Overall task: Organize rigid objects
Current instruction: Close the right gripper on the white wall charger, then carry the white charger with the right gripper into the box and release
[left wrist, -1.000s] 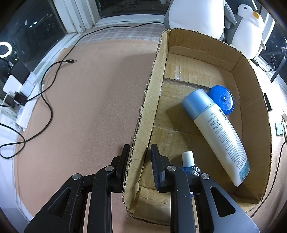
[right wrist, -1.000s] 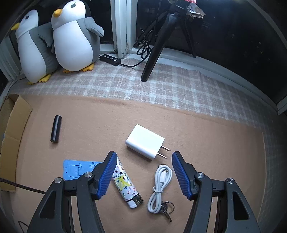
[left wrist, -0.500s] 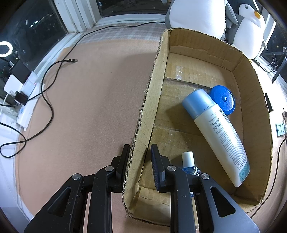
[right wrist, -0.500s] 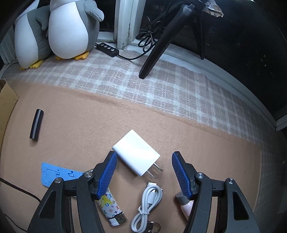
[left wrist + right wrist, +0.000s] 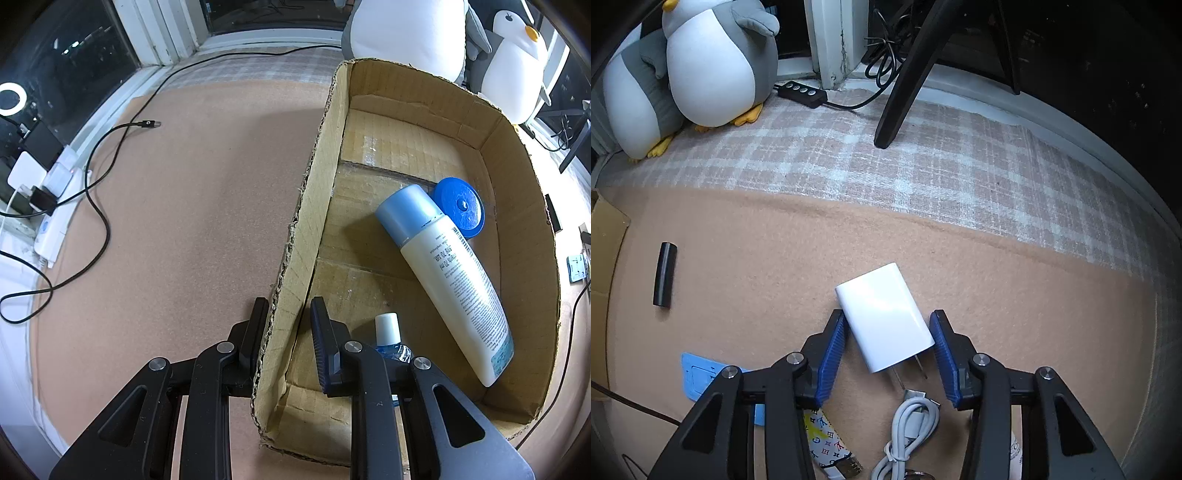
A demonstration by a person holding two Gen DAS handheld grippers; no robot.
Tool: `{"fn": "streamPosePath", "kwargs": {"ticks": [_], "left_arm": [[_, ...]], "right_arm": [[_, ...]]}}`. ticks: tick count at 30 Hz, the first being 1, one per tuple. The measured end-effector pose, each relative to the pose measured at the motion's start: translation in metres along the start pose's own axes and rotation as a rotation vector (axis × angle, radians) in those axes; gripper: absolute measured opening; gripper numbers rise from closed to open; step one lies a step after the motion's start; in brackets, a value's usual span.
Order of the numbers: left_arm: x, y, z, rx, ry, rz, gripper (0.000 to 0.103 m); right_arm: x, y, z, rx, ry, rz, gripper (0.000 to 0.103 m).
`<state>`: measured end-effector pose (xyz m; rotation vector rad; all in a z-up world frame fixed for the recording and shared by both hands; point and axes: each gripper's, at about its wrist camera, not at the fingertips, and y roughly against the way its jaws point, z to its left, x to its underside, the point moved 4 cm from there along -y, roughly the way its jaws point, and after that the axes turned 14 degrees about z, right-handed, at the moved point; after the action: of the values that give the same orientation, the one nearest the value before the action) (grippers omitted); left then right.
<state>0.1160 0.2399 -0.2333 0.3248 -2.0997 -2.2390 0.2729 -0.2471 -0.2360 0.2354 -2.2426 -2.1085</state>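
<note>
The right gripper (image 5: 886, 323) is spread wide around the white wall charger (image 5: 884, 318), which lies flat on the tan felt mat (image 5: 997, 280) between the two blue finger pads (image 5: 829, 356); a visible gap remains on each side, so neither pad touches the charger body. The charger's two metal prongs point back toward the gripper body (toward the coiled white USB cable (image 5: 908, 435) lying just behind them). A patterned lighter (image 5: 831, 448) and a light-blue flat plastic piece (image 5: 701, 378) lie near the left finger, partly hidden by it, and a black cylinder (image 5: 664, 274) lies well apart to the left. The left gripper (image 5: 286, 317) straddles the near side wall of the cardboard box (image 5: 306, 206), one finger outside and one inside; the fingers stand close to the wall, but whether they clamp it cannot be told. Inside the box lie a tall lotion bottle (image 5: 454, 280) with a blue cap, a round blue lid (image 5: 460, 206) touching it, and a small white-capped bottle (image 5: 388, 334) beside the inner finger.
</note>
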Motion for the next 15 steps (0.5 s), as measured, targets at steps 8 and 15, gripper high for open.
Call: {"fn": "streamPosePath", "kwargs": {"ticks": [8, 15], "left_arm": [[0.000, 0.000, 0.000, 0.000, 0.000, 0.000, 0.020], [0.000, 0.000, 0.000, -0.001, 0.000, -0.001, 0.020]], "right_arm": [[0.006, 0.004, 0.003, -0.003, -0.021, -0.018, 0.035], [0.015, 0.009, 0.020, -0.020, -0.031, -0.052, 0.035]]}}
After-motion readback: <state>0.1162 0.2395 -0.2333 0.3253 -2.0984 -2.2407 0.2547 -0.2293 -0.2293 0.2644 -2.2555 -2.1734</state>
